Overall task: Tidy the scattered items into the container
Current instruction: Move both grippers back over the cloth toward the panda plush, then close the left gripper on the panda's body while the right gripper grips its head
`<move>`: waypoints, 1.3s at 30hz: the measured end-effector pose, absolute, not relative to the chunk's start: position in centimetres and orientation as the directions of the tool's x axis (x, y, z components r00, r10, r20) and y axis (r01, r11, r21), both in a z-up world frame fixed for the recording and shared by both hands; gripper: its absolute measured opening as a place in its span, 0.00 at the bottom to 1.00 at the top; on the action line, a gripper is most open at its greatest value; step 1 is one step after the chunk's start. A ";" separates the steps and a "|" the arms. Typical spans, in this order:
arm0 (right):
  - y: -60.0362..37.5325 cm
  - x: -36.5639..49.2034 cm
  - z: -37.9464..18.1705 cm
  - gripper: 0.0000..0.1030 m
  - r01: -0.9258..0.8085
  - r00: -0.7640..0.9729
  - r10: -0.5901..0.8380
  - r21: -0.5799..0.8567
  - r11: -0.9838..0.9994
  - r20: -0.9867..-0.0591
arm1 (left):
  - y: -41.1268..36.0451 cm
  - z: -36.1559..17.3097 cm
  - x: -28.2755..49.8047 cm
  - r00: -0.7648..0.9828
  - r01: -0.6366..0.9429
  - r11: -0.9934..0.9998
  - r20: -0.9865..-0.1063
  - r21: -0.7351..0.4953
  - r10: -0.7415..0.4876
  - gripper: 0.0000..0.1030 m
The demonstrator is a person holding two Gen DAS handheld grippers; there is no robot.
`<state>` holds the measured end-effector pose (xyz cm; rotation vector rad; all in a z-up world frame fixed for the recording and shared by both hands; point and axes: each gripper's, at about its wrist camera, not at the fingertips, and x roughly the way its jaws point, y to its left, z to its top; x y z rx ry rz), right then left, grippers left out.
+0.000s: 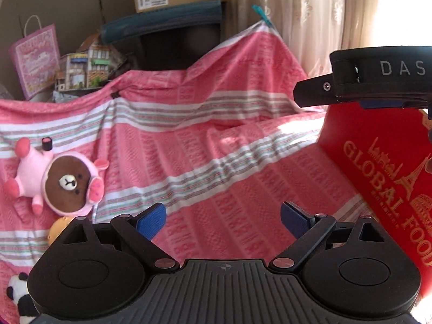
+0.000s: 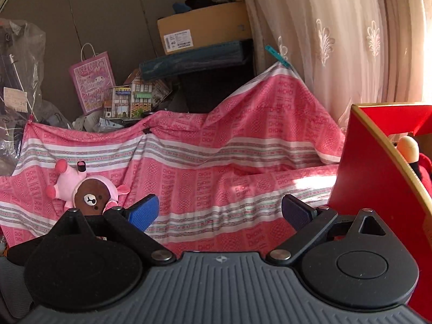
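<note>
Left wrist view shows the left gripper [image 1: 222,220] with its blue pads wide apart, holding nothing, above the pink striped cloth [image 1: 205,145]. Right gripper [image 2: 220,212] is also spread and empty. The bear plush in pink suit [image 1: 62,181] lies far left, probably next to collect. The red box [image 1: 383,178] stands at right, cut off; its contents are mostly hidden.

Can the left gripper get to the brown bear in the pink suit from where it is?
Probably yes. The left gripper is open and empty, and the bear lies uncovered on the pink cloth, off to its left. Nothing stands between them, but it must swing left first.
</note>
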<state>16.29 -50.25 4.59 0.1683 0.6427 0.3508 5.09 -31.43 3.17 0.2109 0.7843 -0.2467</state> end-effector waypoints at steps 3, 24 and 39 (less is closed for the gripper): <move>-46.9 15.8 3.0 0.95 -0.304 0.700 0.405 0.268 0.914 -0.589 | -27.3 2.0 4.9 0.670 0.230 0.967 -0.738 0.105 -0.079 0.95; -25.3 10.7 -3.8 0.95 -0.589 0.388 0.556 0.266 0.763 -0.735 | -1.6 -2.3 -3.7 0.576 -0.267 0.957 -0.776 0.117 0.256 0.95; -11.3 7.9 -5.6 0.95 -0.741 0.228 0.596 0.260 0.620 -0.770 | 4.3 -6.6 -3.8 0.567 -0.300 0.954 -0.805 -0.004 0.175 0.98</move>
